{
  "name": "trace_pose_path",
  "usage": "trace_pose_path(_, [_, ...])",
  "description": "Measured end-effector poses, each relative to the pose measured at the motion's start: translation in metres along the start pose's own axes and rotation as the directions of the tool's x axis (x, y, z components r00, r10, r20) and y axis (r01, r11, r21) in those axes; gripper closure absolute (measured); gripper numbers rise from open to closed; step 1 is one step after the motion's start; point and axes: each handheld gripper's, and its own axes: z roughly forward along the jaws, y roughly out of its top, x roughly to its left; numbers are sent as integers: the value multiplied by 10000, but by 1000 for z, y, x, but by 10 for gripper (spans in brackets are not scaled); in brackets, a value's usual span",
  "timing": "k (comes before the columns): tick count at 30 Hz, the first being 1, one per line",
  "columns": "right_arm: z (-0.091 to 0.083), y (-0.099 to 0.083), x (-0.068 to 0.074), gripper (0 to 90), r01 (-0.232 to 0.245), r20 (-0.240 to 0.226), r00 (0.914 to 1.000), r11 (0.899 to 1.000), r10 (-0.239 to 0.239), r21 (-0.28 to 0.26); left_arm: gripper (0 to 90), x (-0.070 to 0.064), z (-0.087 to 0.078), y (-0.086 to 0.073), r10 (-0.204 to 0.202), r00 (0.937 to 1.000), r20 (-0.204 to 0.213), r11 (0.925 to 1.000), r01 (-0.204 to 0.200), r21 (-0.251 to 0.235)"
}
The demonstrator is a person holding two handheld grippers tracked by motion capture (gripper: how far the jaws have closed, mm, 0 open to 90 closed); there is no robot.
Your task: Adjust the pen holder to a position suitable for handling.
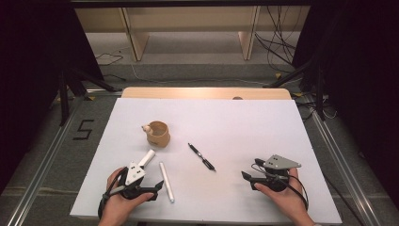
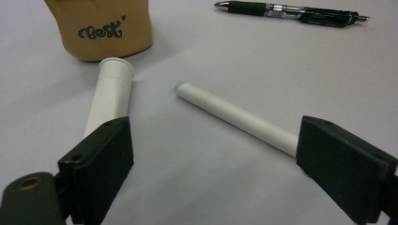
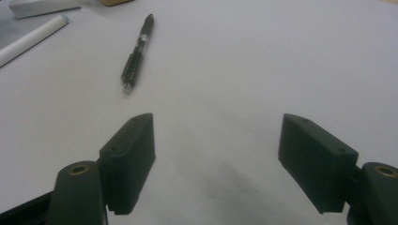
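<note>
Two hand-held grippers at a white-covered table [image 1: 282, 122], both empty; the left gripper [image 1: 155, 188] has its jaws spread wide, low over the sheet, and the long white pen [image 1: 166, 181] lies just ahead of them, its near end passing behind the right-hand jaw in the left gripper view, so whether jaw and pen touch cannot be told; the pen's long axis runs from the person's side away toward the wooden cup [image 1: 157, 133], slanting across the jaw gap rather than along it, with its pale blue tip at the far end; a shorter white tube [image 1: 147, 157] lies beside the other jaw, its open end near the cup's base; the left gripper is plainly the nearer one, so a grasp would likely call for a small shift to bring the barrel between the jaws; the right gripper [image 1: 249, 180] also has its jaws wide apart, over bare sheet, with the black pen [image 1: 201, 156] some way ahead, well apart; the cup's printed word is hard to read.
</note>
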Motion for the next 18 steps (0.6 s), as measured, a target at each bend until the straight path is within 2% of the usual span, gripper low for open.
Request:
trace_pose_path(9, [1,-1,0,249,43,42,10000,10000,-43,13,99,1,0,0,38,10000,43,10000,-38,14])
trace_pose_path(18, [1,-1,0,246,47,204,9998,10000,-46,-71,107,3,-1,0,-34,9999,-111,10000,34,18])
